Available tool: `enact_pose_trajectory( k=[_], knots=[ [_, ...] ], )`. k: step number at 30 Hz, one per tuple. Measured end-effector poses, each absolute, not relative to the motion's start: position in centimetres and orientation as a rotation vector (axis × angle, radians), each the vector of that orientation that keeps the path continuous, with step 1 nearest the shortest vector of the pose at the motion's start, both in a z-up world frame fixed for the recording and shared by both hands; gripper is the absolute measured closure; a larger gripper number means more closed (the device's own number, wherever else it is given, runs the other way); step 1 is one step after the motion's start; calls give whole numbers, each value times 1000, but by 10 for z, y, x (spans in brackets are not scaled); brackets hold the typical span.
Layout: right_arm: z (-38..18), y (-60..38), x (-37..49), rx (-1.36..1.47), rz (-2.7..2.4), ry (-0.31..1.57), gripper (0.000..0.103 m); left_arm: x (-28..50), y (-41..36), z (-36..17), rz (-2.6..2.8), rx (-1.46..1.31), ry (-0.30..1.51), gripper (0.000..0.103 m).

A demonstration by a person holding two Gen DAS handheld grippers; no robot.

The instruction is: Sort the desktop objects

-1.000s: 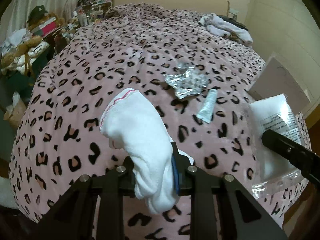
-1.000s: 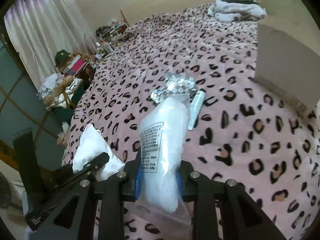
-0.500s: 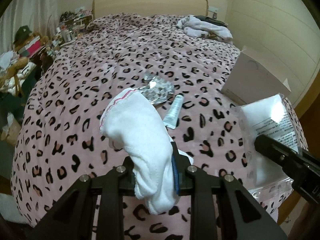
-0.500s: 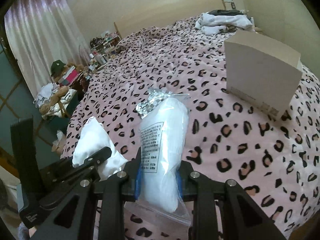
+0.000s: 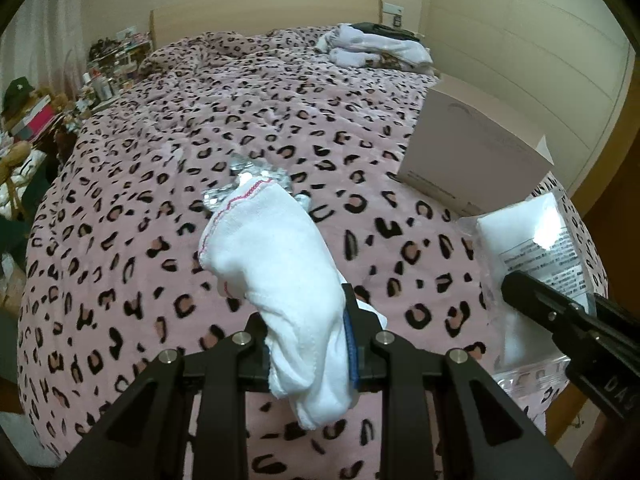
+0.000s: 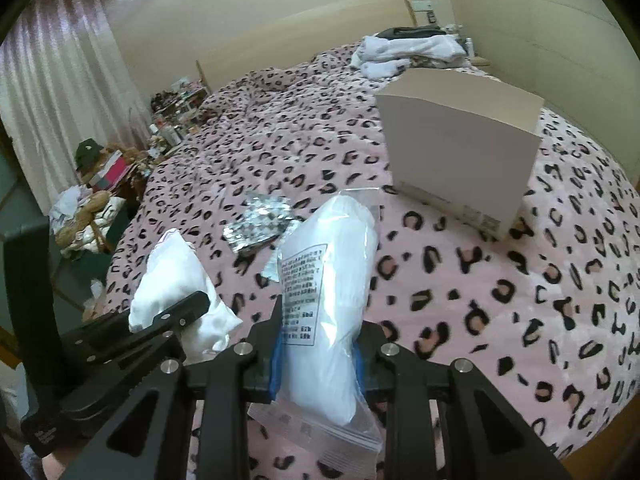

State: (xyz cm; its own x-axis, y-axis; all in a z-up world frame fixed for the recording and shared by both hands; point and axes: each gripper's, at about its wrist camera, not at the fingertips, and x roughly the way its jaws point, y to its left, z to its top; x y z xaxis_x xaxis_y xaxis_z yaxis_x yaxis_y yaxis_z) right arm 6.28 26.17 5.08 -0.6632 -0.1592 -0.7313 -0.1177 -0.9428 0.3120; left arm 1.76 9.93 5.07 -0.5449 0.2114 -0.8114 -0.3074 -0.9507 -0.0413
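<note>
A white sock (image 5: 276, 264) is being gripped by the left gripper (image 5: 308, 344) and a bagged white cloth (image 6: 328, 292) by the right gripper (image 6: 318, 354), both being held above the leopard-print bed (image 6: 500, 300) near a cardboard box (image 6: 460, 160).

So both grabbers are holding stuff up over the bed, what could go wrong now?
The white sock is soft and hangs out both sides of the left gripper, so it might slide loose. The plastic bag in the right gripper looks slippery, and its loose end dangles below, so it could slip or snag. The two grippers are close together, so one could bump the other on the way to the cardboard box.
</note>
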Motion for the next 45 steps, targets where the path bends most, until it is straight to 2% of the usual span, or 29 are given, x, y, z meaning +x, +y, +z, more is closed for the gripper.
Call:
enact_pose_trajectory(
  k=[45],
  knots=[
    [29, 353, 43, 1398, -3012, -523, 77, -30, 222, 26, 2274, -1192, 357, 78]
  ],
)
